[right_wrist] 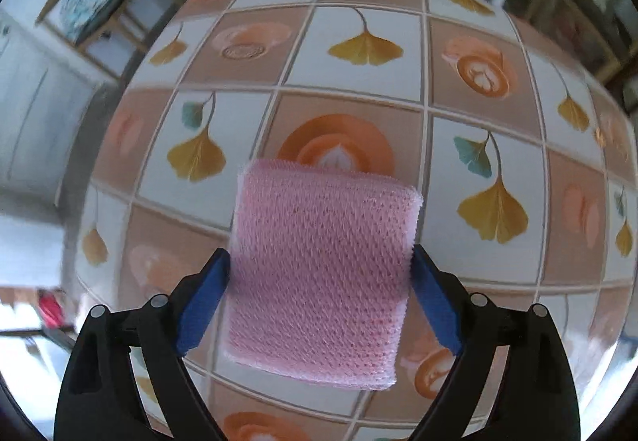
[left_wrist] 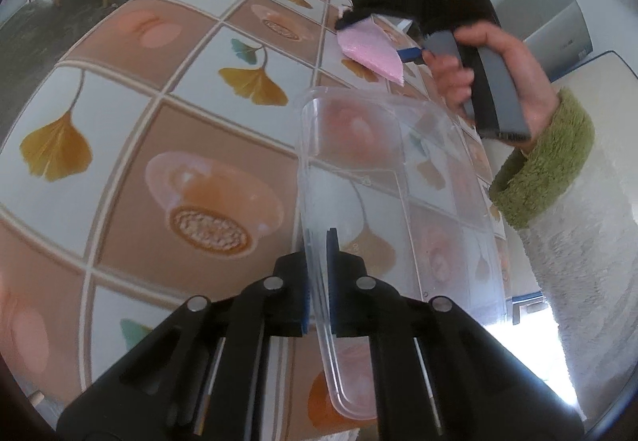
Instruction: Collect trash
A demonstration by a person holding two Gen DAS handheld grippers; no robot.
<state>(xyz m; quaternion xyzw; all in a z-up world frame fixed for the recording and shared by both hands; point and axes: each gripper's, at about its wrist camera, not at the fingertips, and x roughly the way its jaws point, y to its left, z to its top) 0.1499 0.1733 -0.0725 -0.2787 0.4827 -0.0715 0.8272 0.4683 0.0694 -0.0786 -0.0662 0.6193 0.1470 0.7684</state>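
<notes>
Left hand-held gripper (left_wrist: 319,273): blue pads clamped together on the rim of a clear plastic container (left_wrist: 394,178), which is seen tilted over the leaf-patterned worktop (left_wrist: 119,110). Right hand-held gripper (right_wrist: 319,305): jaws spread wide, a pink mesh sponge (right_wrist: 319,273) framed between the blue fingers (right_wrist: 203,305); contact with the pads cannot be told. In the left view the sponge lies on the worktop beyond the container. A hand (left_wrist: 502,74) with a green cuff (left_wrist: 546,162) is seen on the right gripper's handle.

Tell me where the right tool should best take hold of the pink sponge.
Grip the pink sponge by its two long side edges, coming from above. It lies flat on the table, and the open right tool already straddles its narrower width, so closing there probably holds it.
</notes>
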